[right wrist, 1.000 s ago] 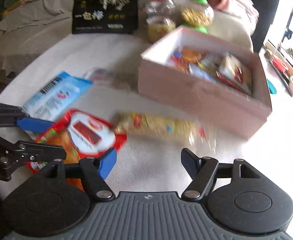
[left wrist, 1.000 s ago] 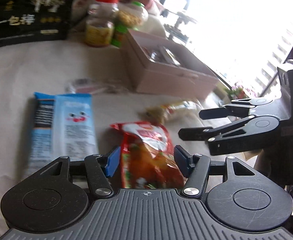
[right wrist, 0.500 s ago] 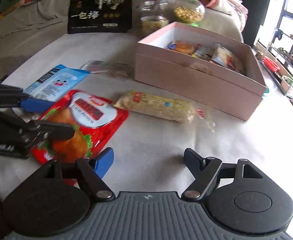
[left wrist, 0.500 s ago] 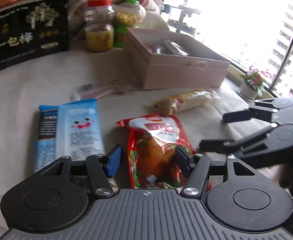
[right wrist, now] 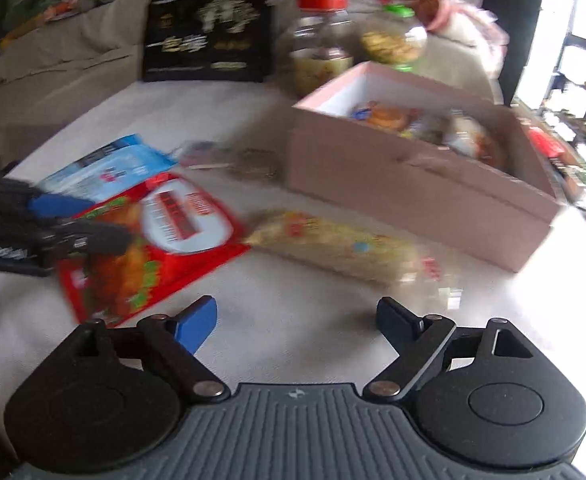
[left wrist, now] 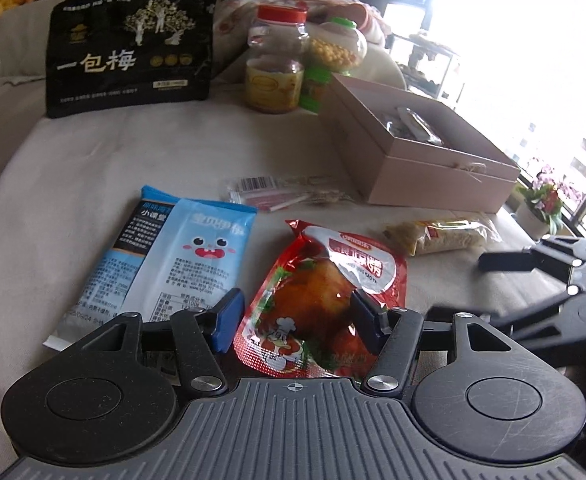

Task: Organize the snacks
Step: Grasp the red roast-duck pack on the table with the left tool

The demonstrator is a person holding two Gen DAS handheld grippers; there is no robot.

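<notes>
A red snack pouch [left wrist: 325,280] lies flat on the cloth-covered table. My left gripper [left wrist: 297,312] hangs over its near end, open, with one finger on each side and the pads clear of it. The right wrist view shows this gripper [right wrist: 53,224] at the left over the same pouch [right wrist: 153,240]. My right gripper [right wrist: 297,314] is opening, with only bare cloth between its fingers. A long clear packet of yellow snacks [right wrist: 333,244] lies just ahead of it. Beyond that stands the open pink box [right wrist: 393,196] holding several snacks.
A blue packet [left wrist: 181,256] lies left of the red pouch, and a small clear packet [left wrist: 277,192] lies beyond it. At the back stand a black bag [left wrist: 129,52] and two jars [left wrist: 277,64]. A flower pot [left wrist: 541,208] sits by the window on the right.
My right gripper's jaws have spread wider over the bare cloth. The left gripper has tipped up a little and stays open over the red pouch. No snack has moved.
</notes>
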